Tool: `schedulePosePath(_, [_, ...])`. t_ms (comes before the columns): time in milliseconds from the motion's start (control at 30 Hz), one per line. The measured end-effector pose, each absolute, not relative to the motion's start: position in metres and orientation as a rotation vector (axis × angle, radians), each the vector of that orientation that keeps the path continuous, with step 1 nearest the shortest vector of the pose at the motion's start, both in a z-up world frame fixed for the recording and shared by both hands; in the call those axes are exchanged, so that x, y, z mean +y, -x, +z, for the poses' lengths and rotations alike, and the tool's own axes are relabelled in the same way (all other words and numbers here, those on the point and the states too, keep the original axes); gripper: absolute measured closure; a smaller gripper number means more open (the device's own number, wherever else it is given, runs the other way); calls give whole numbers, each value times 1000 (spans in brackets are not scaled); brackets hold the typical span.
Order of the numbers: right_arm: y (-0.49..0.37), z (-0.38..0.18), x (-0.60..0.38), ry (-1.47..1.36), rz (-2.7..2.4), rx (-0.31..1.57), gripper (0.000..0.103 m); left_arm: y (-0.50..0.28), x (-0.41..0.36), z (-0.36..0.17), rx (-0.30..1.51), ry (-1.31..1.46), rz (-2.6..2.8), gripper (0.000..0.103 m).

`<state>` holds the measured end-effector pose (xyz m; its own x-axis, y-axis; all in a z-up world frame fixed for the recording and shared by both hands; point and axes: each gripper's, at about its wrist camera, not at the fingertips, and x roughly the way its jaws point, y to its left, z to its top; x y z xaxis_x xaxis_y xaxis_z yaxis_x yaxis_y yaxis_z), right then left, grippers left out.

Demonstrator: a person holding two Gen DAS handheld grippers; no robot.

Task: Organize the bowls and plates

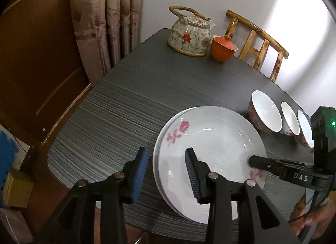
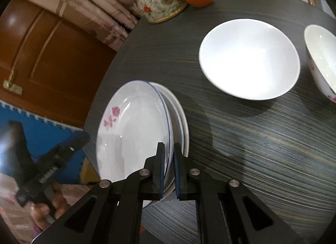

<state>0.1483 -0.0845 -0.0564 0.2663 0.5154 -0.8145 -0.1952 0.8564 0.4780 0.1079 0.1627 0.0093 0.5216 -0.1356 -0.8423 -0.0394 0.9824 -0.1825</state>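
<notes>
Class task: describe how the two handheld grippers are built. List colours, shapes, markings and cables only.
The left gripper has black triangular cut-out arms, silver round pivot pins and blue ribbed pads. The right gripper is built the same; seen from the left wrist view, its body carries white "DAS" lettering, a green block with a lit green light and a thin black cable. No sleeves are visible.

Left tool (image 1: 166, 165): blue-padded fingers spread wide, one over the bare worktop, the other above the top plate's well.
Right tool (image 1: 255, 161): comes in from the right, its black tip on the top plate's near-right rim; whether it grips cannot be told.
Top plate (image 1: 212, 139): white, pink flower prints, lying on another plate whose edge shows at the left.
Bowls (image 1: 265, 113): three in a row, just right of the plates.
Worktop (image 1: 126, 105): dark, striped grain.
Far end: floral teapot (image 1: 189, 36) beside an orange lidded cup (image 1: 221, 48).
Behind: wooden chair (image 1: 258, 44), curtain (image 1: 109, 13).
</notes>
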Motion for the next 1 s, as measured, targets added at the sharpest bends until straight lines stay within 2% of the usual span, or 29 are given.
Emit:
schedulePosePath(233, [-151, -56, -86, -324, 470, 1207, 91, -108, 151, 2, 1037, 167, -97, 65])
schedulePosePath(367, [-148, -50, -81, -304, 482, 1189, 79, -107, 148, -2, 1049, 155, -100, 65])
schedulePosePath(467, [-144, -45, -75, -275, 483, 1184, 67, -107, 150, -5, 1057, 169, -101, 65])
schedulePosePath(567, [-139, -33, -77, -235, 435, 1124, 35, -108, 150, -9, 1070, 176, -103, 65])
schedulePosePath(600, [-139, -31, -80, -247, 433, 1117, 33, -108, 150, -11, 1077, 175, -106, 65])
schedulePosePath(767, [-143, -28, -102, -313, 408, 1097, 33, -107, 146, -11, 1073, 163, -114, 63])
schedulePosePath(833, [-142, -28, -120, -382, 387, 1070, 35, -106, 146, -10, 1066, 171, -121, 59])
schedulePosePath(900, [-135, -31, -146, -471, 349, 1028, 48, -106, 146, -10, 1062, 182, -125, 56])
schedulePosePath(1000, [-124, -42, -189, -588, 272, 996, 54, -104, 144, -7, 1052, 179, -134, 54])
